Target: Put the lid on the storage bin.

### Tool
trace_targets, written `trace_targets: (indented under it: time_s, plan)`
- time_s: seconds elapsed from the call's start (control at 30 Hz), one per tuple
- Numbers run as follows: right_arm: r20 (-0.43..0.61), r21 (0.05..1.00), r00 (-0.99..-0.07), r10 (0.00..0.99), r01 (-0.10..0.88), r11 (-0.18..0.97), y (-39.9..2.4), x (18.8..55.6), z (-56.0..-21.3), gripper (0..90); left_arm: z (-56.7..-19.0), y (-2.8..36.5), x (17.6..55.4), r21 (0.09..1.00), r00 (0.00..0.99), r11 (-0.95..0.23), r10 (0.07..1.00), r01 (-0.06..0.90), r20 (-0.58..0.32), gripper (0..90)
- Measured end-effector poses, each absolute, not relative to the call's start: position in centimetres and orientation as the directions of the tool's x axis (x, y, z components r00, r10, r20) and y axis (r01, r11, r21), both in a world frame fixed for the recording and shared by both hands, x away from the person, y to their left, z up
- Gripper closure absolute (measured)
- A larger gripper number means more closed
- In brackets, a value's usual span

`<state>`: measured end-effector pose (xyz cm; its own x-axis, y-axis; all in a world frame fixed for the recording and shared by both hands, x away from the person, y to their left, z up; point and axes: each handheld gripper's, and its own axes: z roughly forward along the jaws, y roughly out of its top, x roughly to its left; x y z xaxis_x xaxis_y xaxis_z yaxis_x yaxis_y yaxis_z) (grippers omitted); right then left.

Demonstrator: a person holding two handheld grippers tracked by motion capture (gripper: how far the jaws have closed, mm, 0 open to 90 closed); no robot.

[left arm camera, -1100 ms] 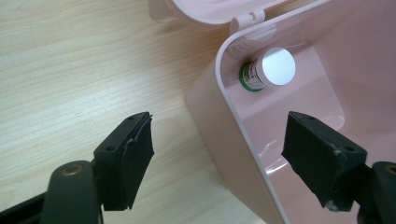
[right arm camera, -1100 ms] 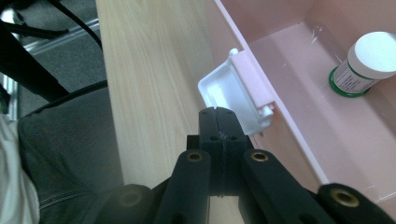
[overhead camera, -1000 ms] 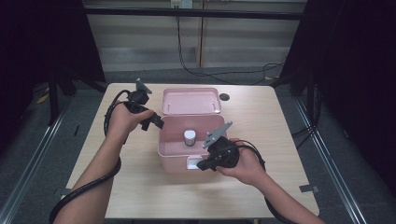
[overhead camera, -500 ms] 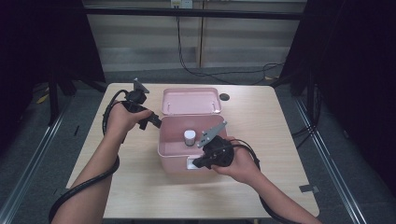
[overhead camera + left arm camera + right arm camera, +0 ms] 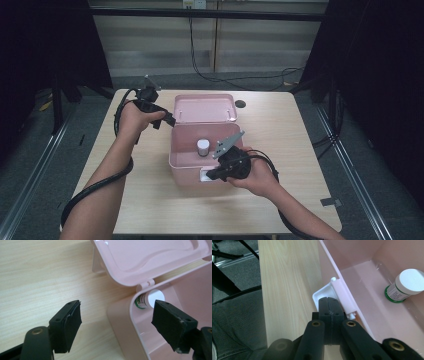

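The right gripper (image 5: 329,302), jaws clenched flat together, presses its tip against the white latch (image 5: 325,293) on the front wall of the pink storage box (image 5: 185,167), apparently to steady or work the catch. Inside the box a small white-capped bottle (image 5: 203,147) stands upright on the floor. At the box's rear left corner the left gripper (image 5: 116,317) hangs with jaws spread wide and empty, near the hinged lid (image 5: 205,107) that lies thrown back on the wooden table (image 5: 300,130), seemingly ready to swing it.

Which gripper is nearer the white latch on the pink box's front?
Right. The right gripper is shut with its tips at the white latch on the pink box. The left gripper is open at the box's far left corner, by the hinged lid.
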<state>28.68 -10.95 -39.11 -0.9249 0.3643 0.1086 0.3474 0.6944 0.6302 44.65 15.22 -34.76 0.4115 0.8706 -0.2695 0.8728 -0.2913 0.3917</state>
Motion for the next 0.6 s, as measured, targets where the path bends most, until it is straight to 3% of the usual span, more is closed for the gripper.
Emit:
trace_targets:
  time_s: [0.6]
  plan:
    - [0.119,0.637,-0.924,0.362,0.351,0.686,-11.1,28.7,-39.2,90.0,-35.3,14.5,47.7,0.441,0.375,-0.235,0.889,0.866,-0.263,26.9]
